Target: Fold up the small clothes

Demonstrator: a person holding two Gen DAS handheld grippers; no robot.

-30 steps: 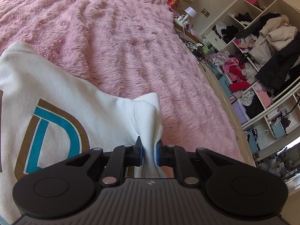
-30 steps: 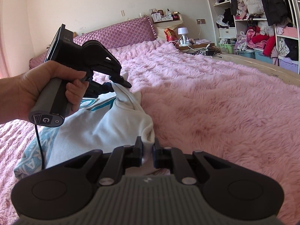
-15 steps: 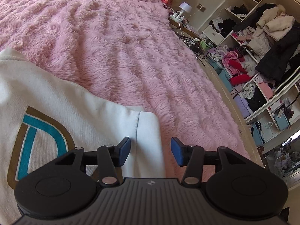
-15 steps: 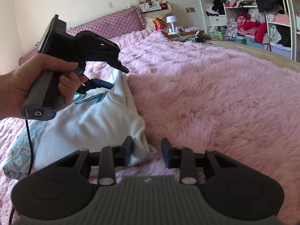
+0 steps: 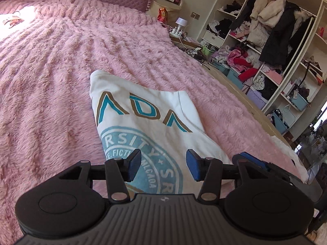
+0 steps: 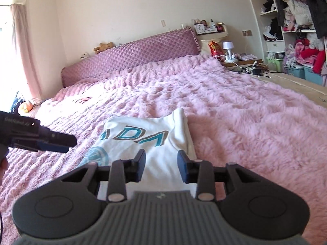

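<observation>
A small white T-shirt [image 5: 151, 122] with teal and brown lettering and a round teal print lies partly folded on the pink fluffy bedspread [image 5: 51, 71]. It also shows in the right wrist view [image 6: 155, 140]. My left gripper [image 5: 163, 167] is open and empty, above the shirt's near end. My right gripper [image 6: 161, 167] is open and empty, above the shirt's near edge. The left gripper's fingers [image 6: 53, 140] show at the left of the right wrist view. The right gripper's fingers [image 5: 255, 163] show at the right of the left wrist view.
A quilted purple headboard [image 6: 130, 59] stands at the far end of the bed. A bedside table [image 6: 239, 61] with a lamp and cables is at the right. Open shelves [image 5: 271, 47] crammed with clothes and blue bins stand along the bed's right side.
Both grippers opened and let go of the shirt's folded edge. They pulled back and up, so more of the shirt shows, lying flat on the bed.
</observation>
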